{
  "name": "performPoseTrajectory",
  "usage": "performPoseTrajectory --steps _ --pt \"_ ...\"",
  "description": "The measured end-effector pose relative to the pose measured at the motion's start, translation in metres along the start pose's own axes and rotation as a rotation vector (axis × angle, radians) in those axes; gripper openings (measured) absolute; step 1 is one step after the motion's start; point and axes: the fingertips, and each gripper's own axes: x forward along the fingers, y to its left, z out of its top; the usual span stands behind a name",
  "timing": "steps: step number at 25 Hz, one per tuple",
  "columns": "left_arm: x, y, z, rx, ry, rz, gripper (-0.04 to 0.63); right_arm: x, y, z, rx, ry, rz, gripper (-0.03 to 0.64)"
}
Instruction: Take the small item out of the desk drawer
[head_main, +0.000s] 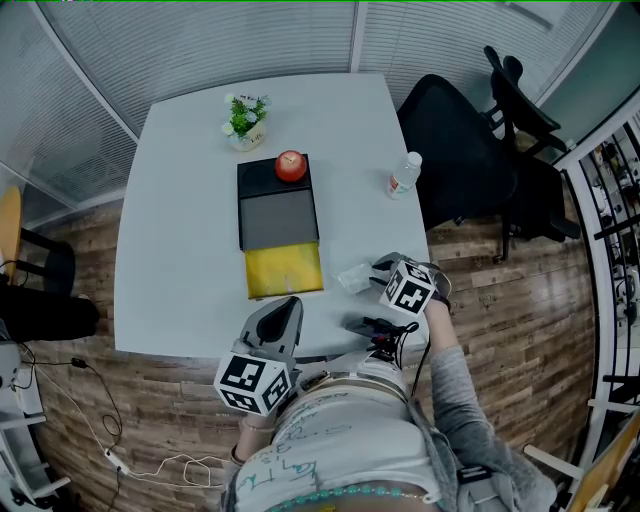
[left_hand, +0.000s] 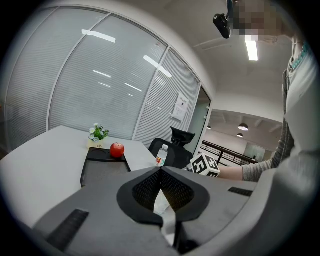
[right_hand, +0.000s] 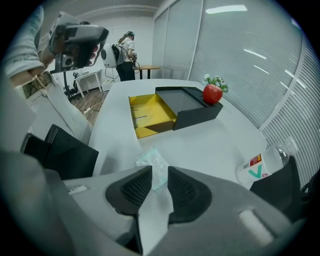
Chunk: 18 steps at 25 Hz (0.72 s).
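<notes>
The yellow drawer (head_main: 285, 270) stands pulled out of the black desk unit (head_main: 278, 215) on the white table (head_main: 180, 250); in the right gripper view the drawer (right_hand: 150, 116) looks empty. A small clear plastic packet (head_main: 353, 277) lies on the table to the drawer's right. My right gripper (head_main: 375, 268) points steeply down over it. The packet (right_hand: 151, 162) shows between the tips of my right gripper (right_hand: 160, 180), whose jaws stand a little apart with a gap showing. My left gripper (head_main: 285, 308) hovers at the table's front edge, its tips (left_hand: 161, 172) together and empty.
A red apple (head_main: 290, 166) sits on the black unit's back end, a small potted plant (head_main: 245, 118) behind it. A water bottle (head_main: 404, 175) lies near the table's right edge. Black office chairs (head_main: 470, 150) stand to the right of the table.
</notes>
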Motion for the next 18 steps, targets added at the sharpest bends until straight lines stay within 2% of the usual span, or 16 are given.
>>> performPoseTrajectory --steps 5,10,18 --pt "0.001 0.0 0.001 0.002 0.001 -0.002 -0.003 -0.006 0.005 0.004 -0.025 -0.003 0.002 0.003" --pt "0.002 -0.001 0.0 0.002 0.005 -0.005 -0.003 -0.016 0.012 0.012 -0.069 -0.025 -0.004 0.003" --pt "0.003 -0.001 -0.001 0.0 0.008 -0.006 -0.003 -0.032 0.023 0.033 -0.079 -0.11 -0.018 0.003"
